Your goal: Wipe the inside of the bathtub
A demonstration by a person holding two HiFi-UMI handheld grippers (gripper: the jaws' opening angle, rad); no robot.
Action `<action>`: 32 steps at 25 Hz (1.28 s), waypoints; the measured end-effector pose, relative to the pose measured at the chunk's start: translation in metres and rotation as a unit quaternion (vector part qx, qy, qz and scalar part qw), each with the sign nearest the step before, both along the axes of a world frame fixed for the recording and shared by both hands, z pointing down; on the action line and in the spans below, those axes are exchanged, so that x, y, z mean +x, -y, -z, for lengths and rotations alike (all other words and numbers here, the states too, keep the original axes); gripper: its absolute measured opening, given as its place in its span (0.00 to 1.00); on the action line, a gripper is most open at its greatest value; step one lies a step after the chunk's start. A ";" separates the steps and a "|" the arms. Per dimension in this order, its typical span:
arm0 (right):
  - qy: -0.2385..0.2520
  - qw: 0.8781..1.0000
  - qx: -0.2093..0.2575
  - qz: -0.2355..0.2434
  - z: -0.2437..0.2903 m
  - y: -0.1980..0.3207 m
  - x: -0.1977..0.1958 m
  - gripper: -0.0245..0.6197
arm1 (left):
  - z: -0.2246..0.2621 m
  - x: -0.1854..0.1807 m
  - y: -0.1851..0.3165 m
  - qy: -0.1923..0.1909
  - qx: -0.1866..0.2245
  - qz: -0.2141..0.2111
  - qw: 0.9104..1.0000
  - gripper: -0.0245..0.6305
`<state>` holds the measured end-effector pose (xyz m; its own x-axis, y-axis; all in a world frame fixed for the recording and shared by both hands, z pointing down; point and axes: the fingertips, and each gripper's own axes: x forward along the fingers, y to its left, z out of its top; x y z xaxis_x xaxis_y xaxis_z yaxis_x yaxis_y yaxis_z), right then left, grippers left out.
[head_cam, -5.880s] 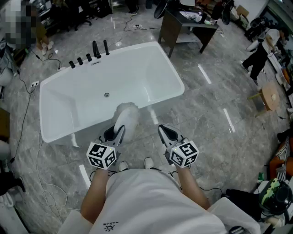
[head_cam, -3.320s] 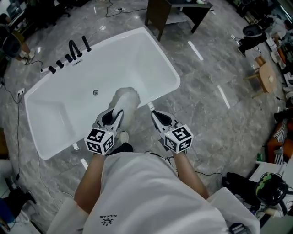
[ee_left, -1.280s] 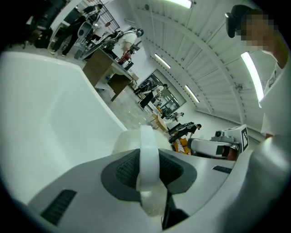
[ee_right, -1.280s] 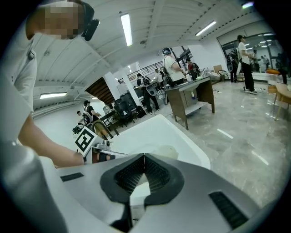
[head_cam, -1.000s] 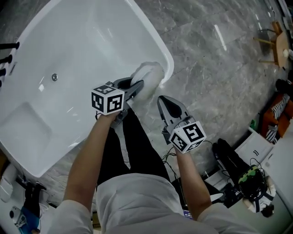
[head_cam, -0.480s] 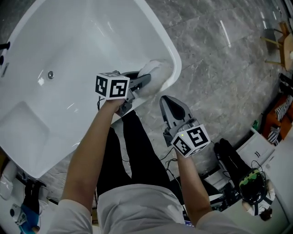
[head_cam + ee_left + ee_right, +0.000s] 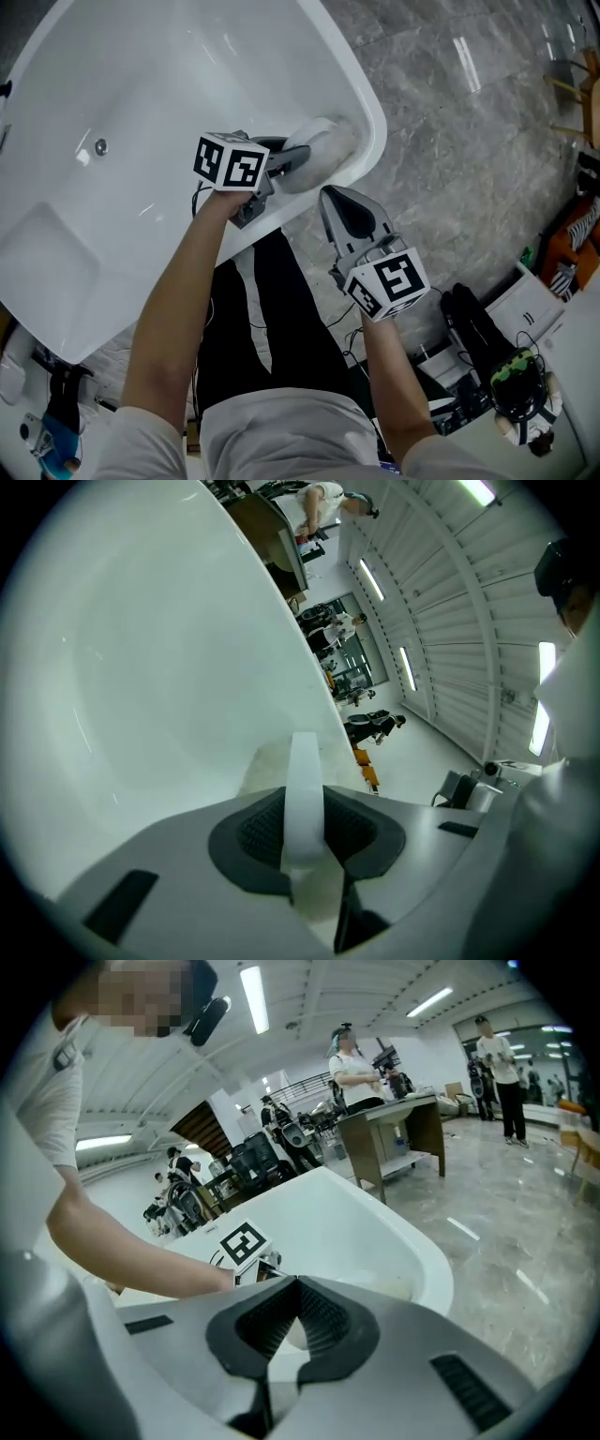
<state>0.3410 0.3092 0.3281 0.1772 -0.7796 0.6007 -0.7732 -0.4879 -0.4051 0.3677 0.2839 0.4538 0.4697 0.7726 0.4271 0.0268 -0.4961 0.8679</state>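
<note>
White bathtub [image 7: 187,84], left gripper [image 7: 286,159] clamping duster [image 7: 325,141]

Head view: the bathtub [image 7: 373,112] is cut off by the top and left picture edges, so its far end is not shown. The left gripper [image 7: 289,159] covers the near part of the fluffy wiper [image 7: 328,141]; only the portion beyond the fingertips is visible.

Left gripper view: the jaws clamp a white strip [image 7: 303,780]. Its lower end disappears between the fingers, and its join to the wiper cannot be determined.

Right gripper view: the people [image 7: 352,1065] far beyond the fingertips are too small for detail.
</note>
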 end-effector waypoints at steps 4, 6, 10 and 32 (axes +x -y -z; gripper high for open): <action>-0.016 0.996 -0.042 0.078 -0.017 0.026 -0.009 0.07 | -0.019 -0.007 0.006 0.006 0.016 0.003 1.000 0.19; -0.020 0.992 -0.057 0.111 -0.022 0.036 -0.011 0.07 | -0.026 -0.009 0.007 0.009 0.020 0.002 1.000 0.19; -0.028 0.979 -0.076 0.186 -0.032 0.059 -0.013 0.07 | -0.042 -0.012 0.013 0.008 0.025 0.006 1.000 0.19; 0.005 0.935 -0.127 0.331 -0.154 0.138 0.030 0.07 | -0.139 -0.045 0.055 0.020 0.026 0.016 0.999 0.19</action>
